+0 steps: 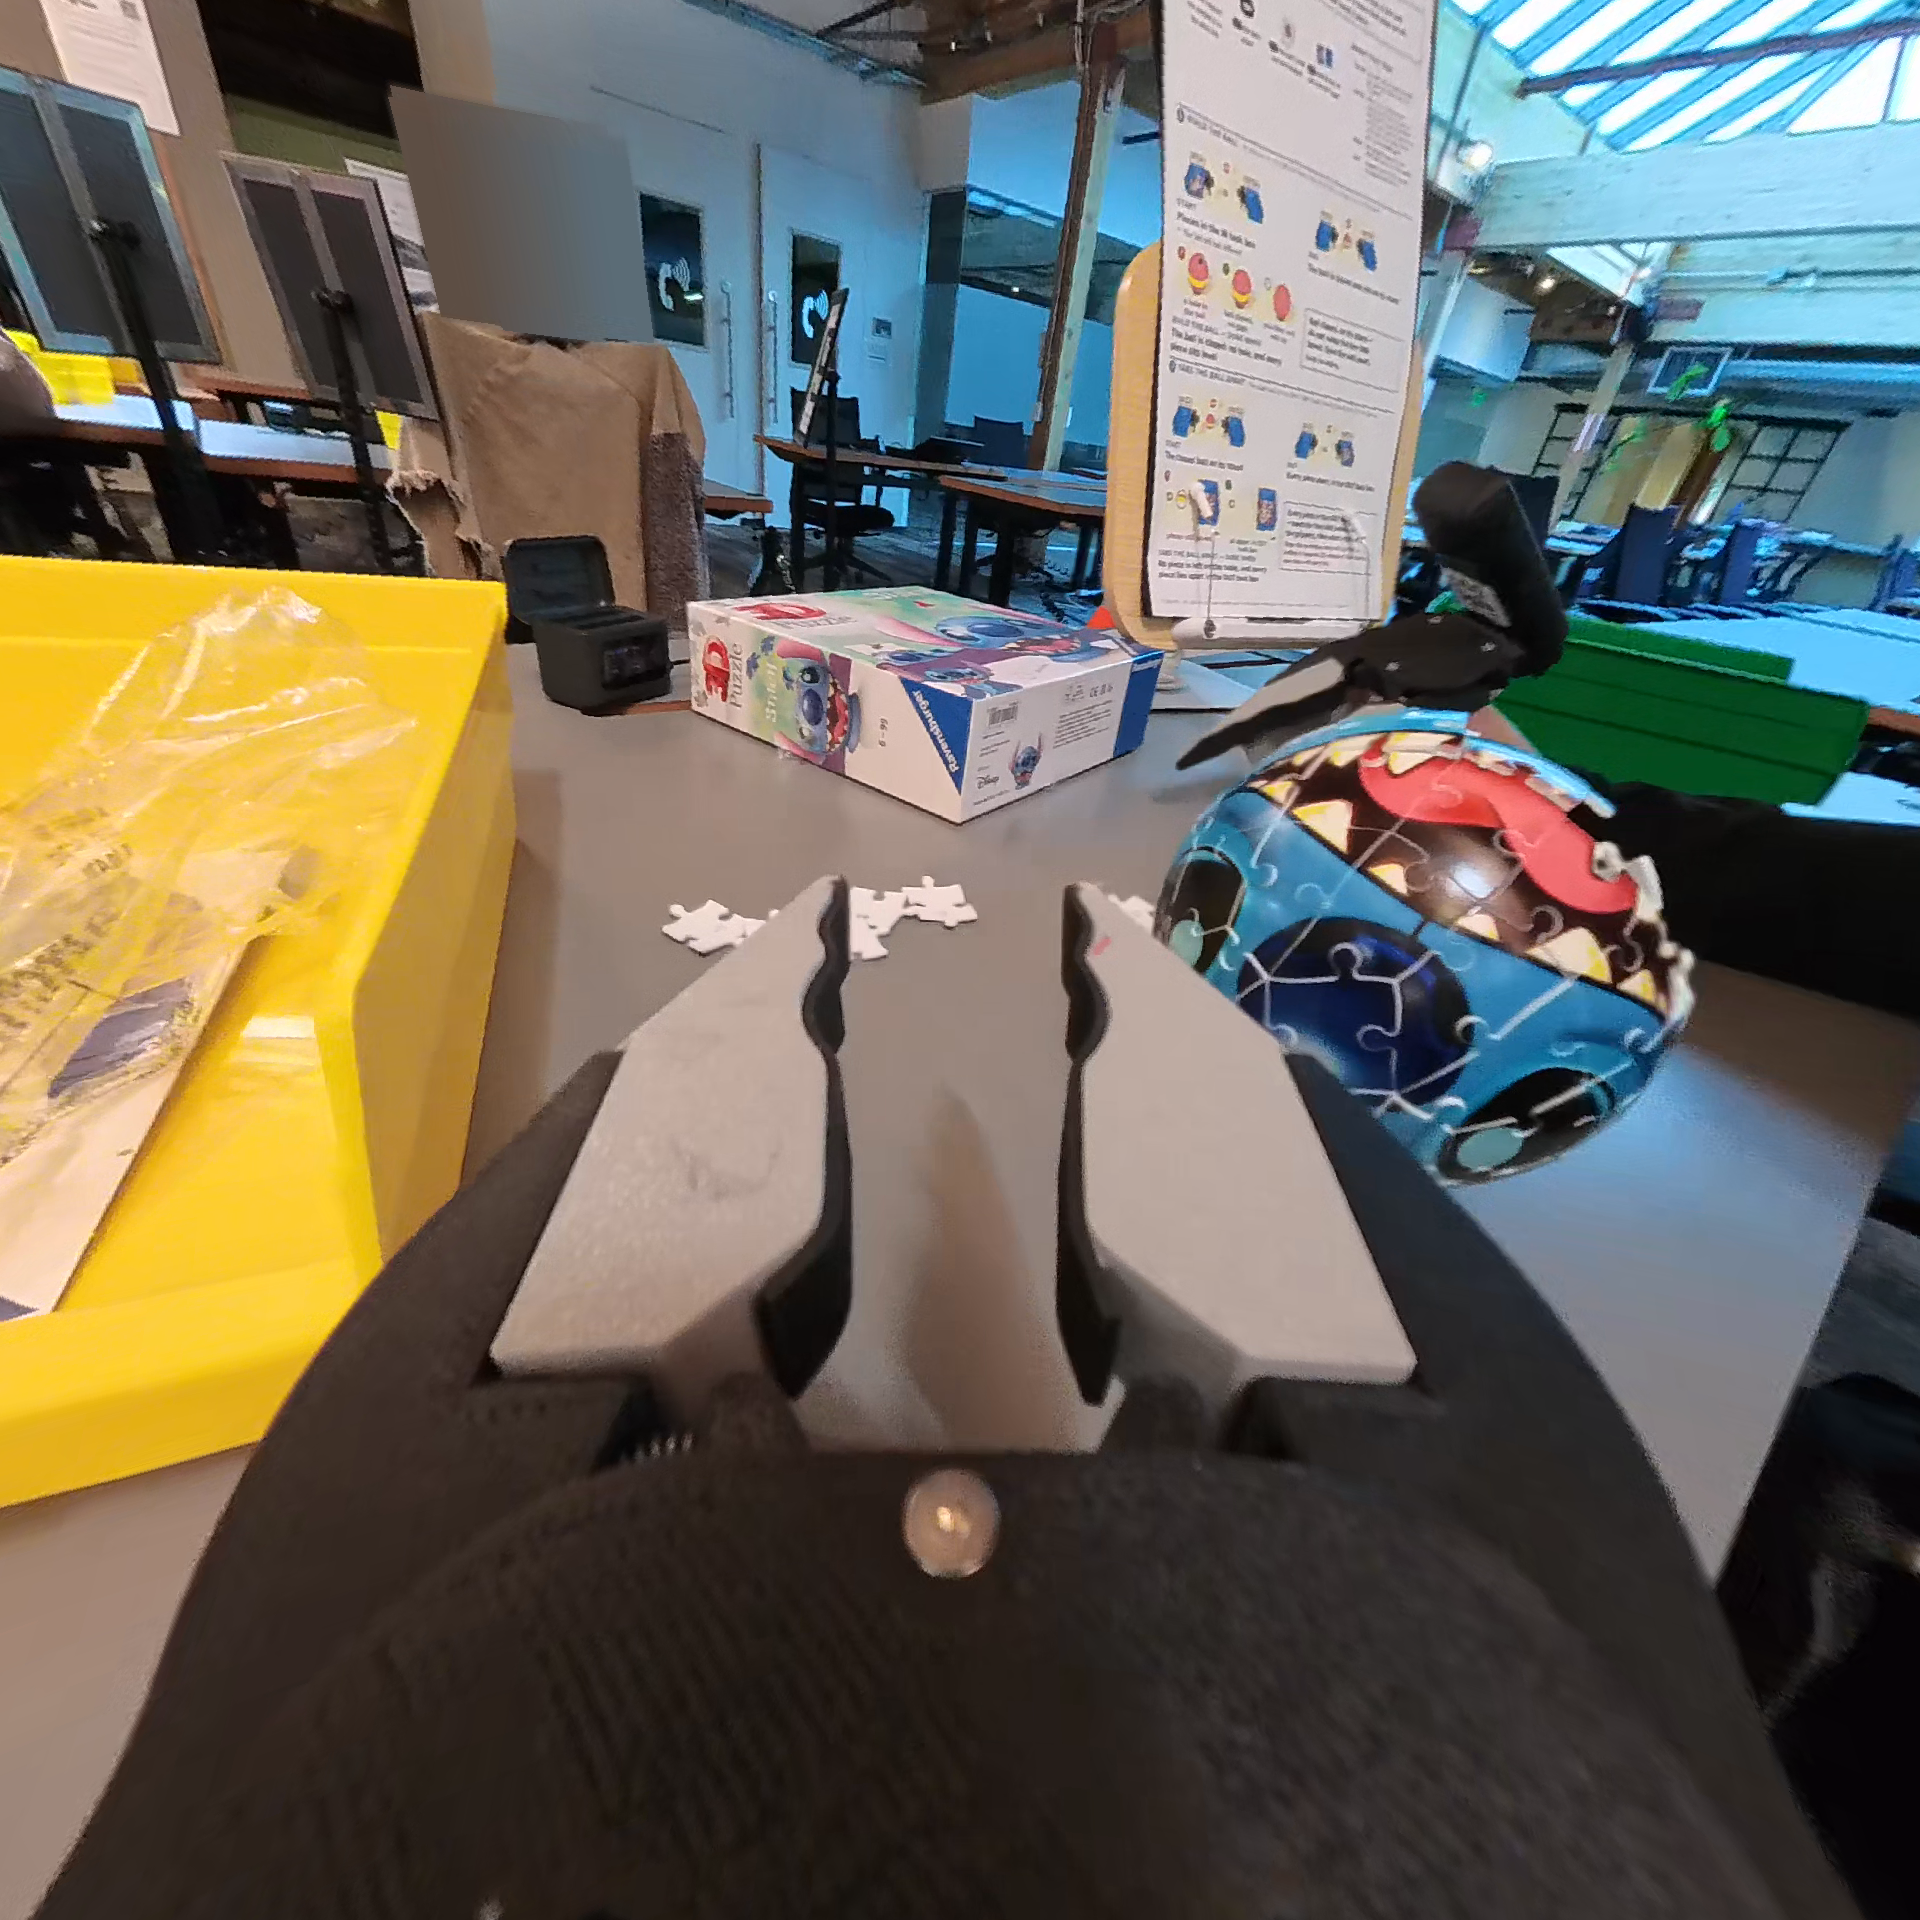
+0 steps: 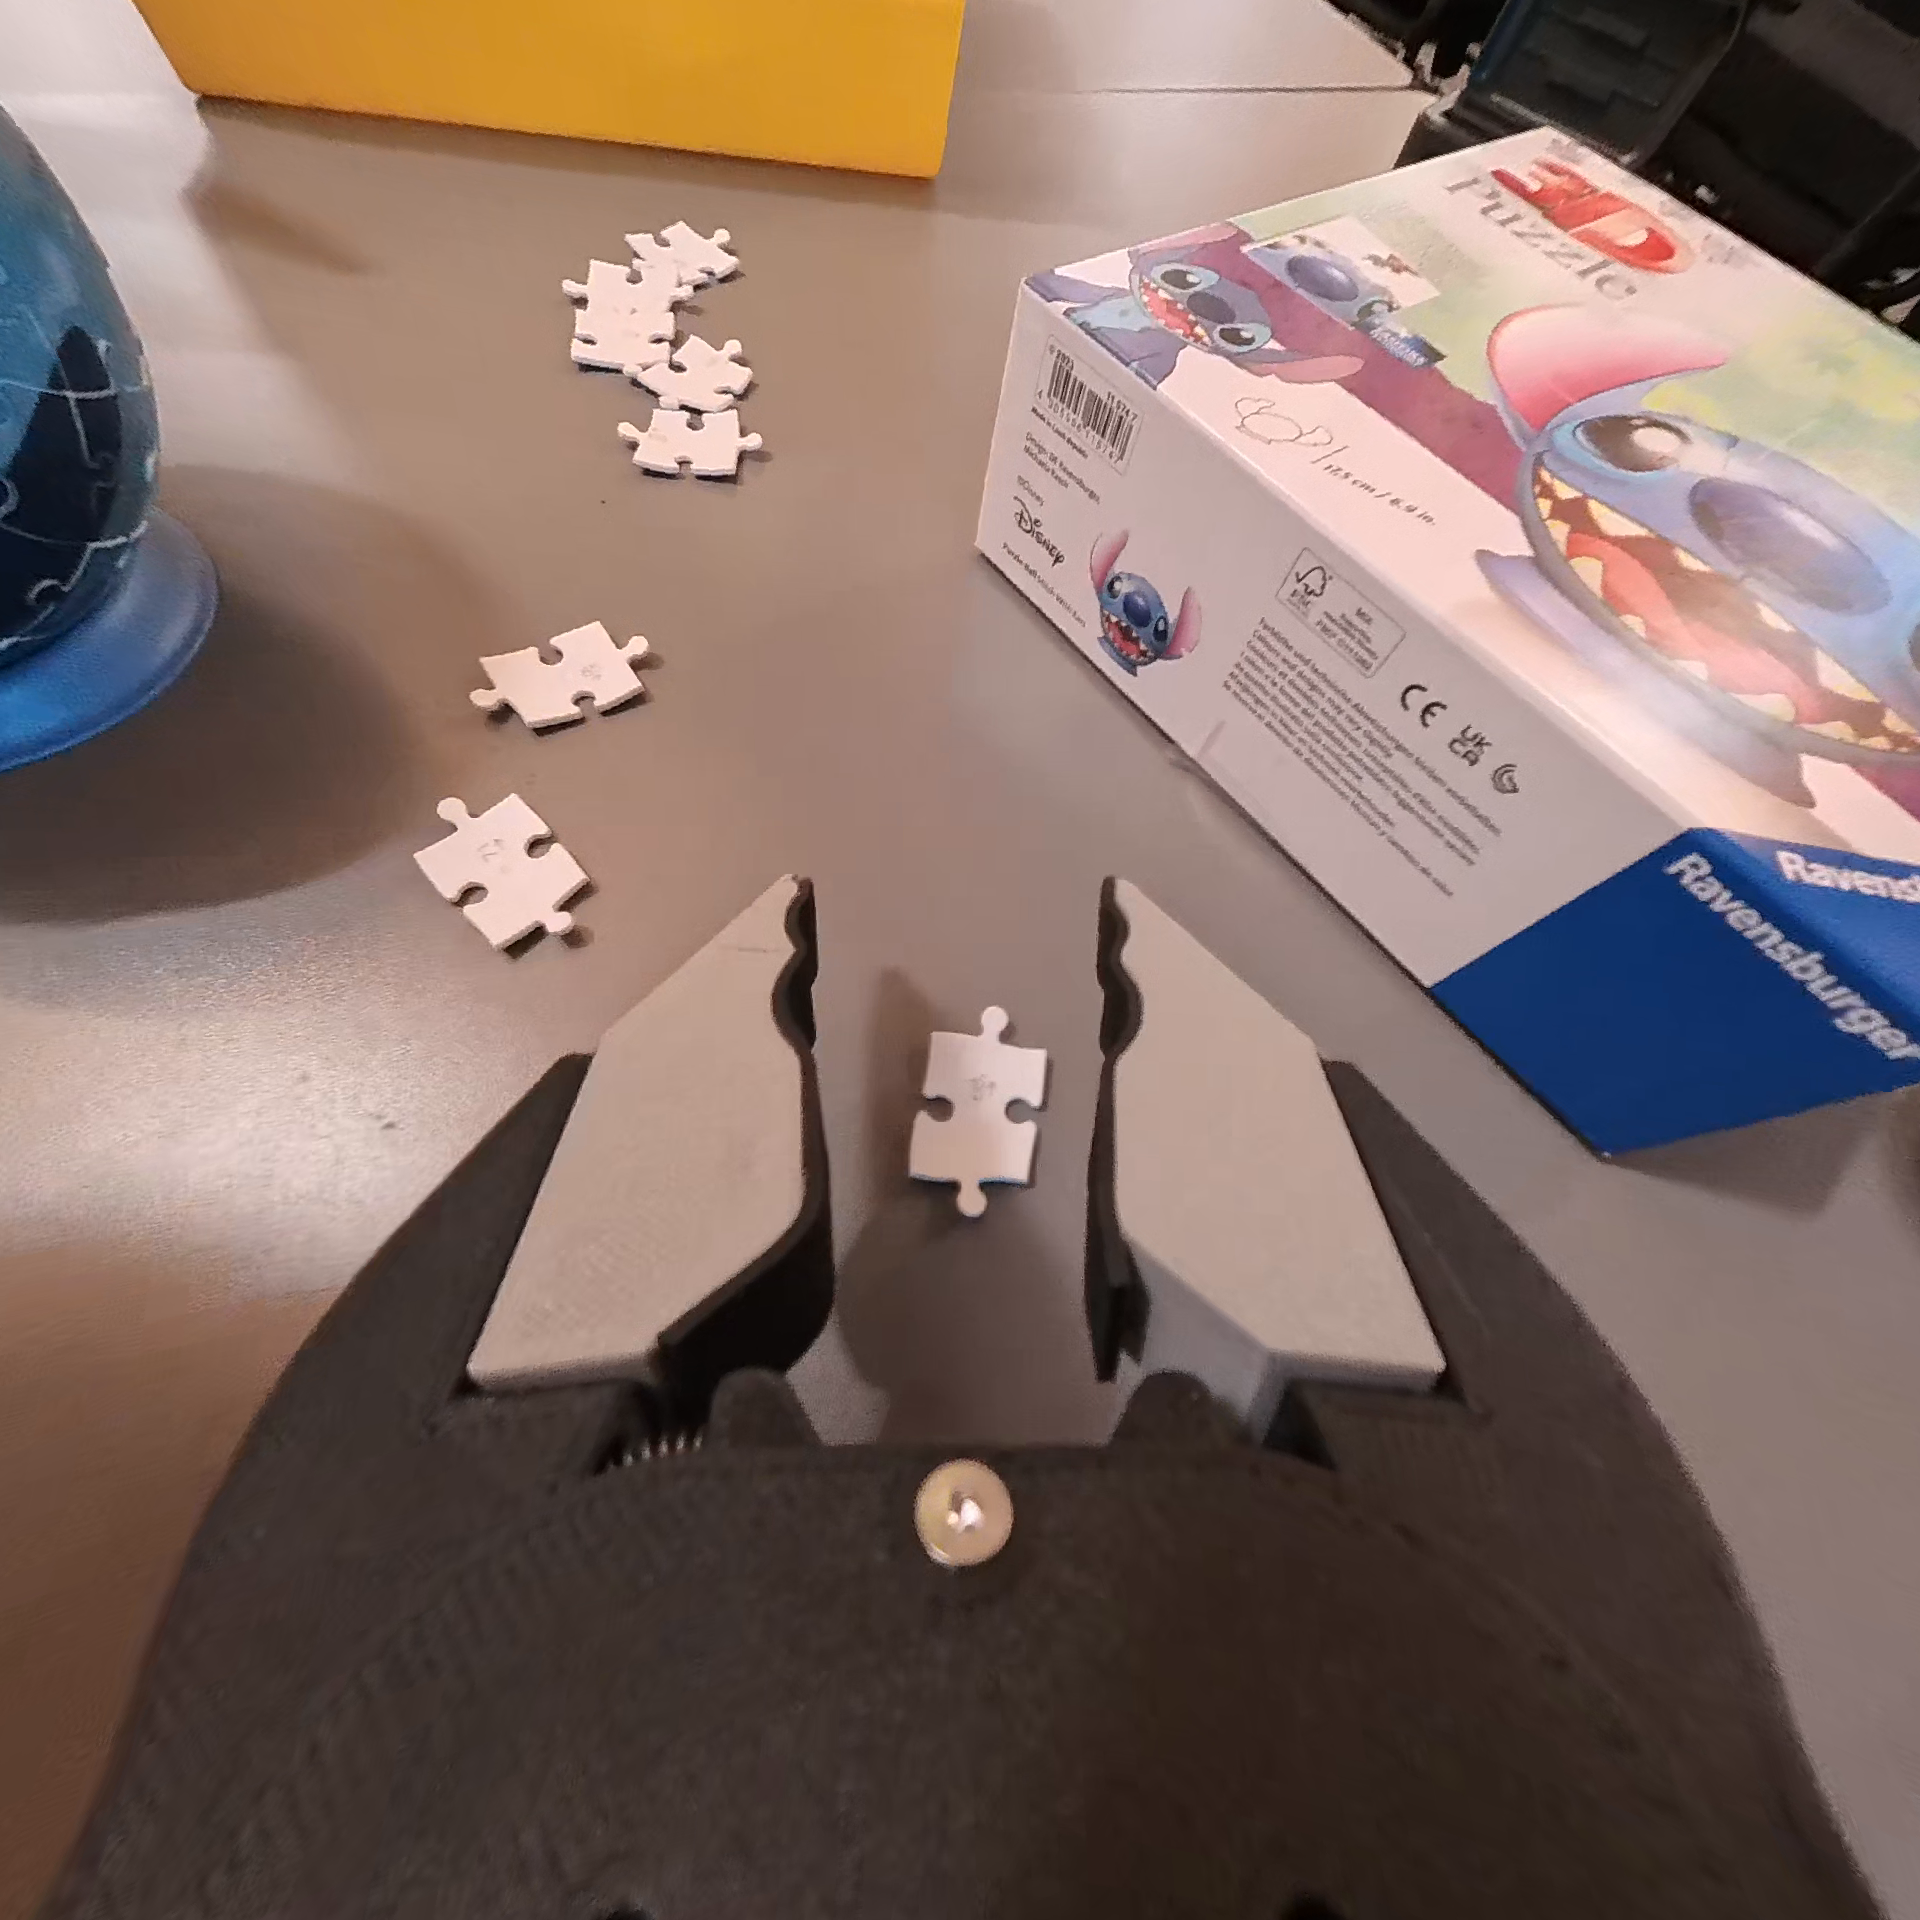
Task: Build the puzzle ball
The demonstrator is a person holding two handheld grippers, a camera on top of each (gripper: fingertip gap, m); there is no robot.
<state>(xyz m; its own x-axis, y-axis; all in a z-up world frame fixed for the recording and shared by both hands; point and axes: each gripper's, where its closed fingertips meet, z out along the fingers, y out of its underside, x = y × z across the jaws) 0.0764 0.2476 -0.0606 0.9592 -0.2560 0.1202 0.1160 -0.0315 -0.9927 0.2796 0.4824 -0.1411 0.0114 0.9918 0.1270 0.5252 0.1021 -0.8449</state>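
The partly built puzzle ball (image 1: pixel 1423 956), blue with a red mouth and teeth, stands on the grey table to the right of my left gripper (image 1: pixel 956 899), which is open and empty just above the table. Its right side has a jagged open edge. In the right wrist view the ball (image 2: pixel 62 416) sits on a blue stand (image 2: pixel 114 644) at the left edge. My right gripper (image 2: pixel 956 894) is open, low over the table, with one white face-down puzzle piece (image 2: pixel 982 1107) lying between its fingers, untouched. The right gripper also shows in the left wrist view (image 1: pixel 1247 727), behind the ball.
Loose white pieces lie on the table (image 2: pixel 566 681) (image 2: pixel 504 868), with a cluster farther off (image 2: pixel 665 332). The puzzle box (image 2: pixel 1455 582) lies to the right. A yellow bin (image 1: pixel 312 1039) holding a plastic bag stands on the left. An instruction sheet on a stand (image 1: pixel 1278 312) stands behind. Left tips to right tips: about 35 centimetres.
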